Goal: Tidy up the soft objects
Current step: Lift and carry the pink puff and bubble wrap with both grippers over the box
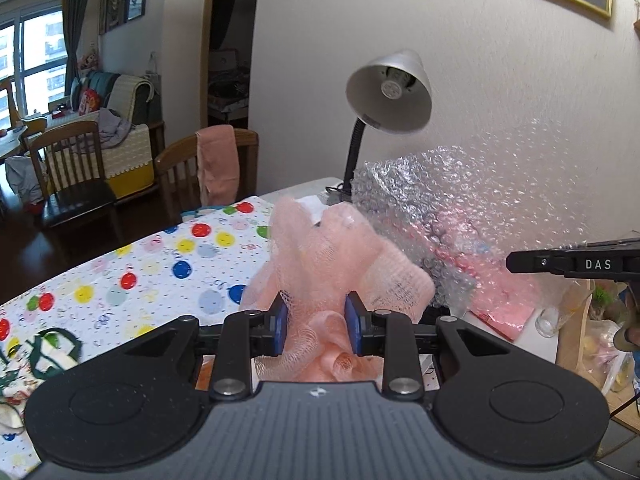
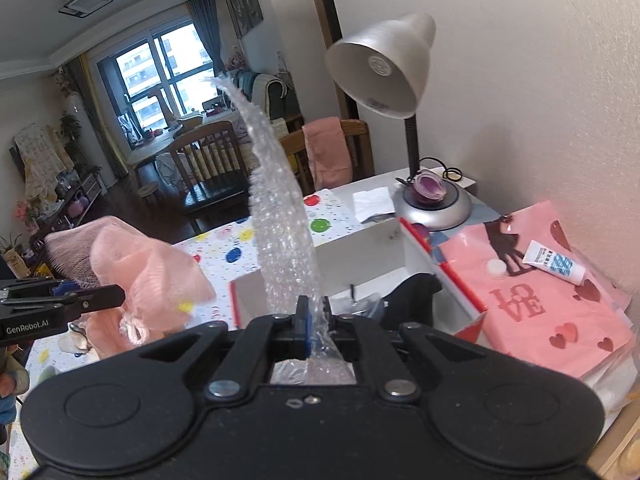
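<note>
Both loads are up off the table. The left gripper (image 1: 316,322) is clamped on the pink mesh pouf (image 1: 332,252), bunched and floppy. The right gripper (image 2: 316,320) pinches the bubble wrap (image 2: 280,216), its long axis running away from the gripper. The white box (image 2: 360,240) sits just beyond it, nearer the right gripper.

A silver desk lamp (image 2: 384,68) stands beside a tube (image 2: 556,266).

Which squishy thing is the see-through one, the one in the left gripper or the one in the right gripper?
The bubble wrap clamped in the right gripper is see-through. The left gripper holds a pink mesh bath pouf, which is coloured netting, not clear.
</note>
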The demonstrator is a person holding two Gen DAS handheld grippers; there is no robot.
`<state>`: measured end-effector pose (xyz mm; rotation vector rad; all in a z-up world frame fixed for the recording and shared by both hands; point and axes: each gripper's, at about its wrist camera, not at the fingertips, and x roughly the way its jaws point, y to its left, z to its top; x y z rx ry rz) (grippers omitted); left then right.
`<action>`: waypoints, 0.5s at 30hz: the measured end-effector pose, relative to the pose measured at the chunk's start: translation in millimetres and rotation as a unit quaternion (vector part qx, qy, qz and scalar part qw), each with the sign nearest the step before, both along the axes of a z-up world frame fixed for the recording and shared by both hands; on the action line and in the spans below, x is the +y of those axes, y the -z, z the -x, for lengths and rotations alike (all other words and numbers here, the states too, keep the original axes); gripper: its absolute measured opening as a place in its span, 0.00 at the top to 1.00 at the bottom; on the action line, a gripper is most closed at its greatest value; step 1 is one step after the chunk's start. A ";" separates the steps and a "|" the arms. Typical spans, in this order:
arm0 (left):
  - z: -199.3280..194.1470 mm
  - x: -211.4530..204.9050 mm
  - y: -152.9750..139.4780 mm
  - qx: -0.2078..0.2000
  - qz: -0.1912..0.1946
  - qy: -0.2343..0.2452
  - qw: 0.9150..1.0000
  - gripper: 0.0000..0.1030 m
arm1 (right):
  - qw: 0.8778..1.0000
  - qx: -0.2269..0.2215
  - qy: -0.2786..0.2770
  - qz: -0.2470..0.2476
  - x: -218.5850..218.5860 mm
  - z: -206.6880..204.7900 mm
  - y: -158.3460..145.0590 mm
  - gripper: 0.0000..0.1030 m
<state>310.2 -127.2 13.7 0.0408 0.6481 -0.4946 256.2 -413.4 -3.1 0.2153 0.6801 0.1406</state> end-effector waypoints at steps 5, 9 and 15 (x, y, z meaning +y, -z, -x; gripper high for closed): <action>-15.5 -28.7 13.0 0.006 -0.010 0.005 1.000 0.72 | 1.000 0.012 -0.002 0.004 -18.6 -17.5 10.4 0.98; -29.4 -50.2 28.4 0.017 -0.016 0.004 1.000 0.72 | 1.000 0.024 -0.010 0.008 -30.0 -36.2 20.8 0.98; -51.4 -73.1 56.9 0.033 -0.032 0.000 0.999 0.72 | 0.998 0.062 -0.030 -0.015 -38.2 -72.7 51.9 0.98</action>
